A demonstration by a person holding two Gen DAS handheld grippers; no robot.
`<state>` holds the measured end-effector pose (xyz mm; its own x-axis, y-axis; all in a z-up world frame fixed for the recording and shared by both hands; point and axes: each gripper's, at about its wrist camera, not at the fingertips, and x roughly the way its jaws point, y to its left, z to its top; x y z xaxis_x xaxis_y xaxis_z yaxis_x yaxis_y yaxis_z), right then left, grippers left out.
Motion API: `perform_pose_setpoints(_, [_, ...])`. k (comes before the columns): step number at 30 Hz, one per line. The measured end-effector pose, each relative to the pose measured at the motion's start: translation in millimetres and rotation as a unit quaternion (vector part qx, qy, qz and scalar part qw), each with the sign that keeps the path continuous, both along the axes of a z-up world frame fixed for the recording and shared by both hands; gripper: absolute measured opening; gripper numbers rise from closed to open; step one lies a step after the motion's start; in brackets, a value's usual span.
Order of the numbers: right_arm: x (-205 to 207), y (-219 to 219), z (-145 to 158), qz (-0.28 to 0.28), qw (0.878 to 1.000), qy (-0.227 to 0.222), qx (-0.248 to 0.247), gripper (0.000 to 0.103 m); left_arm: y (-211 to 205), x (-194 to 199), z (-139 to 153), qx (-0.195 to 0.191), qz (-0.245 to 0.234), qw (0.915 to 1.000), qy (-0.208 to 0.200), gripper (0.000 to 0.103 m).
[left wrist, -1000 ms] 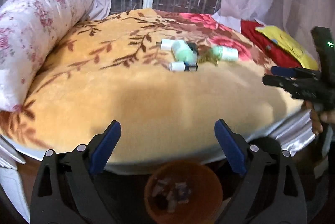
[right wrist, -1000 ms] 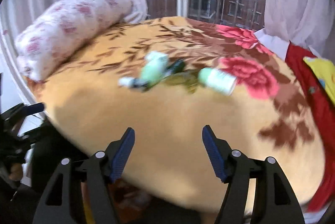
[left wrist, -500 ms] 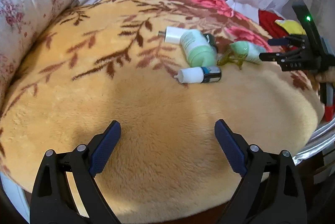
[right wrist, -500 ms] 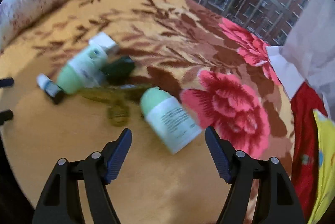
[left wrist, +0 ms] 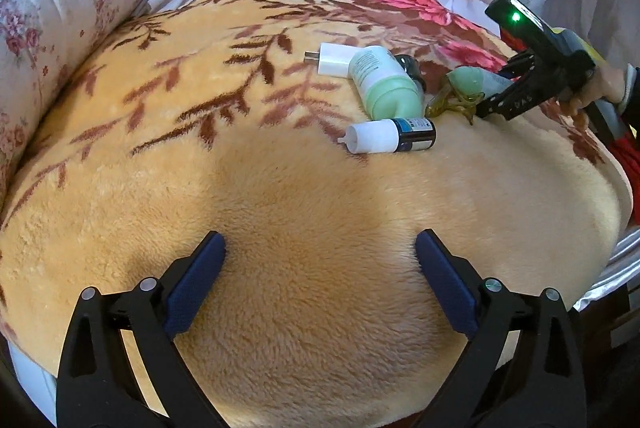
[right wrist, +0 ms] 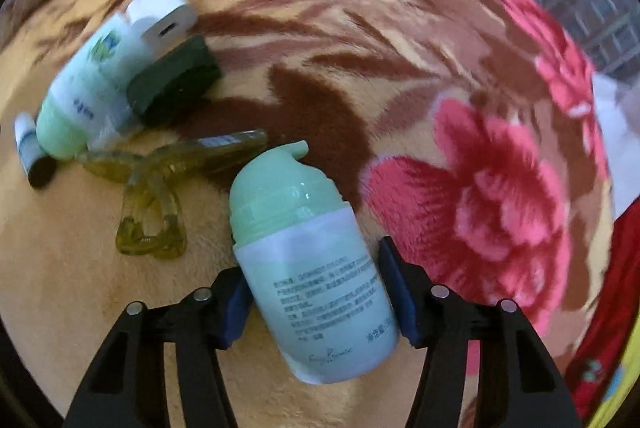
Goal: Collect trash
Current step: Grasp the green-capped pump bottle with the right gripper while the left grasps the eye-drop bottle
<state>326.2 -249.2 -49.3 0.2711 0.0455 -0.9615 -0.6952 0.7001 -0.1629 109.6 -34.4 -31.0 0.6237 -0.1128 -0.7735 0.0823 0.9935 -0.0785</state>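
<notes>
Right gripper (right wrist: 316,302) jaws have just been closing around the mint pump bottle (right wrist: 316,268) lying on the blanket (right wrist: 400,88); contact uncertain. Left gripper (left wrist: 320,280) wide open, empty. Green bottle (left wrist: 384,82), dropper bottle (left wrist: 390,136), hair clip (right wrist: 160,184) ahead, uncollected.

Blanket (left wrist: 280,188) golden yellow with brown leaf sprays, red-pink flowers. Pump bottle (right wrist: 316,268) mint green, pale label. Hair clip (right wrist: 160,188) clear olive-yellow. Charger (left wrist: 334,59) white. Bolster (left wrist: 60,8) white with pink roses.
</notes>
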Motion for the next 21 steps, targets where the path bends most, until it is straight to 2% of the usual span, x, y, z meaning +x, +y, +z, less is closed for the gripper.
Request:
perform_pose_setpoints(2, [-4.8, -4.3, 2.1, -0.031, 0.999, -0.007, 0.016, 0.054, -0.8, 0.6, -0.7, 0.003, 0.000, 1.0000, 0.000, 0.094])
perform_pose_setpoints(5, [-10.9, -26.9, 11.5, -0.120, 0.988, 0.013, 0.099, 0.051, -0.6, 1.4, -1.9, 0.002, -0.003, 1.0000, -0.002, 0.095])
perform_pose_setpoints(7, [-20.2, -50.9, 17.8, -0.193, 0.964, 0.036, 0.178, 0.049, 1.1, 1.4, -1.9, -0.004, -0.008, 1.0000, -0.005, 0.095])
perform_pose_setpoints(8, [-29.5, -64.1, 19.8, -0.227, 0.947, 0.051, 0.224, 0.048, 1.9, 1.4, -1.4, -0.005, -0.010, 0.9999, -0.005, 0.095])
perform_pose_setpoints(9, [-42.4, -75.6, 21.3, -0.248, 0.928, 0.065, 0.270, 0.047, 2.1, 2.6, 0.8, -0.006, -0.017, 0.9998, -0.003, 0.095])
perform_pose_setpoints(11, [-70.3, -88.7, 24.5, -0.263, 0.906, 0.062, 0.326, 0.047, 1.5, 5.4, 7.3, -0.016, -0.029, 0.9994, -0.001, 0.095])
perform_pose_setpoints(15, [-126.3, -103.5, 20.0, -0.294, 0.877, 0.024, 0.379, 0.047, -14.1, 20.6, 25.6, -0.039, -0.063, 0.9973, -0.003, 0.095])
perform_pose_setpoints(16, [-134.0, -105.6, 17.5, -0.297, 0.875, 0.017, 0.382, 0.047, -22.1, 28.7, 28.3, -0.037, -0.067, 0.9971, -0.003, 0.095])
perform_pose_setpoints(18, [-147.6, -104.4, 16.9, -0.291, 0.878, -0.016, 0.379, 0.047, -36.4, 47.8, 27.8, -0.019, -0.059, 0.9981, -0.003, 0.095])
perform_pose_setpoints(21, [-147.1, -103.7, 17.6, -0.284, 0.882, -0.027, 0.375, 0.047, -47.2, 72.9, 18.7, -0.003, -0.056, 0.9983, 0.018, 0.095])
